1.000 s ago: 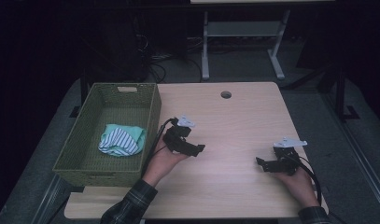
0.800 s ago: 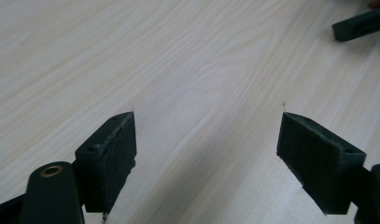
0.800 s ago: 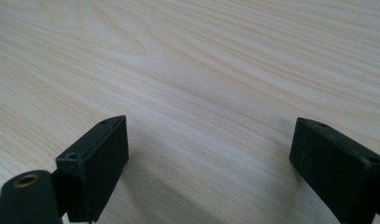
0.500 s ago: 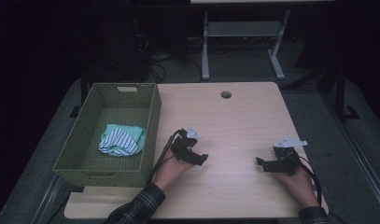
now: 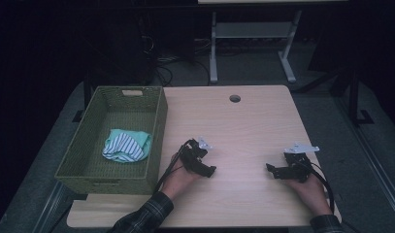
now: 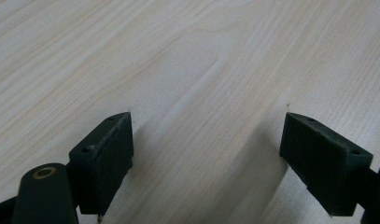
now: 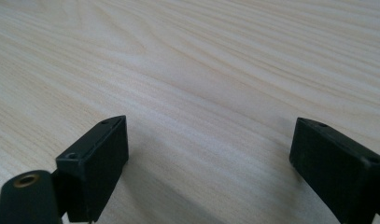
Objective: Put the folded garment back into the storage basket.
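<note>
I am working over one wooden table [image 5: 243, 121], and I am taking the green woven basket [image 5: 158, 121] at its left edge as my landmark. One basket, and inside it one folded cloth [image 5: 124, 145], striped white and teal, is lying near the middle of the floor, clear of the walls as far as I can tell.

I am holding two grippers. The left gripper [image 5: 209, 171] is resting low over bare wood just to the right of the basket, its jaws spread wide with nothing between them; its own view is showing only wood grain between the pads [image 6: 108, 154]. The right gripper [image 5: 271, 170] is sitting well to the right of the basket, near the table's far side edge, jaws likewise parted and empty [image 7: 211, 186].

My worry is the basket wall: if I am swinging the left gripper across toward the cloth without lifting enough, the jaws could be catching the rim and shoving the basket off the table's left edge. Its trailing cable could also be snagging that near corner.
</note>
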The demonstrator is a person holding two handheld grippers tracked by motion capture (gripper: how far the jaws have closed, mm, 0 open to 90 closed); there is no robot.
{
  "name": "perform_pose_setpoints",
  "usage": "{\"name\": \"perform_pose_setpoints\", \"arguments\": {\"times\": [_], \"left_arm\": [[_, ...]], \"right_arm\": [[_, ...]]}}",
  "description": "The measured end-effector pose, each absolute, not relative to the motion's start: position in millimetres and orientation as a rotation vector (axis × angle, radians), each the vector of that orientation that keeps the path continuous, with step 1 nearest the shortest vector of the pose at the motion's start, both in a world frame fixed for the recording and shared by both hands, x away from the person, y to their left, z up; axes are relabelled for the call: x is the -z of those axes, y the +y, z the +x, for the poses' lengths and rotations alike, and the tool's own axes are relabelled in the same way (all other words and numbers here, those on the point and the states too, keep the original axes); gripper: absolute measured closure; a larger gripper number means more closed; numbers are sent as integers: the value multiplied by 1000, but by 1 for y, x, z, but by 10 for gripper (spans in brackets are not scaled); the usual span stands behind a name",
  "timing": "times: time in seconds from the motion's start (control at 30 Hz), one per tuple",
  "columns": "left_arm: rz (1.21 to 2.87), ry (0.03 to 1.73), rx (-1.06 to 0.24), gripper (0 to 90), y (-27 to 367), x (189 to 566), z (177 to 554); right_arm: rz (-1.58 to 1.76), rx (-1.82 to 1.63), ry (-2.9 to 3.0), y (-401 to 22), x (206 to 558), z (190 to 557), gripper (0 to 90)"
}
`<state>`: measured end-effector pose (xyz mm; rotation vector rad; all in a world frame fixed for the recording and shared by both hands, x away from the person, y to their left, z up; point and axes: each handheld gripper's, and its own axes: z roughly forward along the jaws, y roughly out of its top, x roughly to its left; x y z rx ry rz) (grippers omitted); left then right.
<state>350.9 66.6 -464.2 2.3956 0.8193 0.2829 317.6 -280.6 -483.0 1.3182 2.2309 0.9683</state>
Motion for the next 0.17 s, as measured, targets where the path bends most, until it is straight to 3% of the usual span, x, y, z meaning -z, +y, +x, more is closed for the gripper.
{"name": "perform_pose_setpoints", "arguments": {"times": [0.17], "left_arm": [[2387, 822, -276, 158, 67, 465, 350]], "right_arm": [[1318, -969, 2231, -281, 483, 318, 111]]}}
